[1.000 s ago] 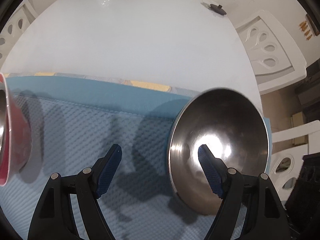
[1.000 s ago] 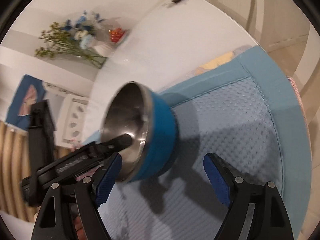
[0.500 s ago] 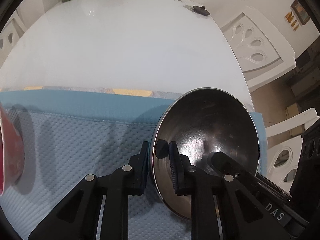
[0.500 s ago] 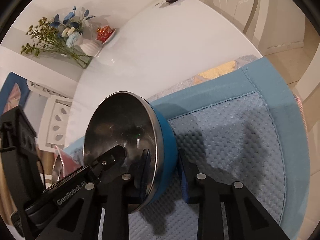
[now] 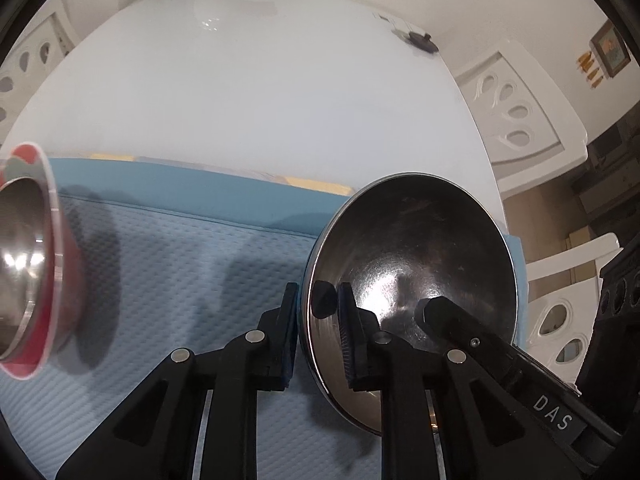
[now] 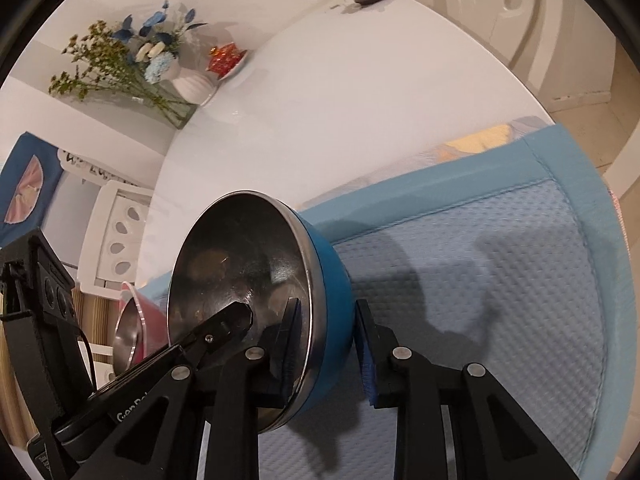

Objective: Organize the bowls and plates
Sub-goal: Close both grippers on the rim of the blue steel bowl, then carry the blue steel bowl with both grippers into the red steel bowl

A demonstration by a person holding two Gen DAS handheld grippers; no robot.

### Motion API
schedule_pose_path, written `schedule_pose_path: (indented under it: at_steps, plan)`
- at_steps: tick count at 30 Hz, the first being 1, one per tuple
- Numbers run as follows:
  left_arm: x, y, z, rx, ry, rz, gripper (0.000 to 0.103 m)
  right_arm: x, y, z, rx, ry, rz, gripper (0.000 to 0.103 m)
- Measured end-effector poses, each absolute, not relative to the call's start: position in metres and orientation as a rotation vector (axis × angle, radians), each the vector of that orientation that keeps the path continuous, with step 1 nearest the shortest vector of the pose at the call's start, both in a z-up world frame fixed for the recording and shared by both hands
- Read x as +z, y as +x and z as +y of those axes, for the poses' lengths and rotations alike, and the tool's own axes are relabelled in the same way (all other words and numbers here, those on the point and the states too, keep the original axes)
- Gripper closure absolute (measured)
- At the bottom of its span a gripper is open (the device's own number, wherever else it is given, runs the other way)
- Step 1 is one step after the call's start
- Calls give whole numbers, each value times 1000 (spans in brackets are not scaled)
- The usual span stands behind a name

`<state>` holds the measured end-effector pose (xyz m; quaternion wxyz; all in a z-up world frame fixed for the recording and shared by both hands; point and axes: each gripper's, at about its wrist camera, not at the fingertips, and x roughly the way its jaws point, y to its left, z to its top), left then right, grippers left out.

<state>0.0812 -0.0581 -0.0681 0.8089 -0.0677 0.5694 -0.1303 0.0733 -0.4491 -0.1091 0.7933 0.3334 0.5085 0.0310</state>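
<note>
Left wrist view shows the left hand-held gripper clamped narrow on the rim of a steel-lined bowl, one finger outside the wall and one inside. The bowl is tipped up on its side so its shiny inside faces the camera, over the right part of the blue mat that covers the near end of the white tabletop. The right wrist view shows the same bowl with its blue outer shell, and the right hand-held gripper pinching the opposite rim, so both grippers hold this one bowl between them. It looks lifted rather than resting, since only its shadow shows on the mat beneath it, though the fisheye makes that hard to be sure of. A second bowl, red outside and steel inside, sits toward the left edge of the mat, apart from the blue one and also tilted in these views. As for progress, I judge the sorting to be at an early or middle stage: one bowl is in hand and not yet set down, the red bowl is not nested with it, and no plates show in either view. What is left appears to be placing the blue bowl and bringing the two bowls together.
</note>
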Motion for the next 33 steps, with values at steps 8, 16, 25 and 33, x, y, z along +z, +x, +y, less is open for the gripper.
schedule_pose_path:
  at_steps: [8,16,25,33]
  plan:
    - [-39,81,-16,-250,-197,1163,88,-80,79,-408,107,667,1065,78]
    - [-15,77,24,-232,-239,1118,88,-52,79,-367,146,641,1027,78]
    - [1,71,66,-207,-275,1081,87,-31,88,-329,184,617,1004,78]
    - [8,69,100,-171,-292,1060,86,-20,99,-290,227,592,998,78]
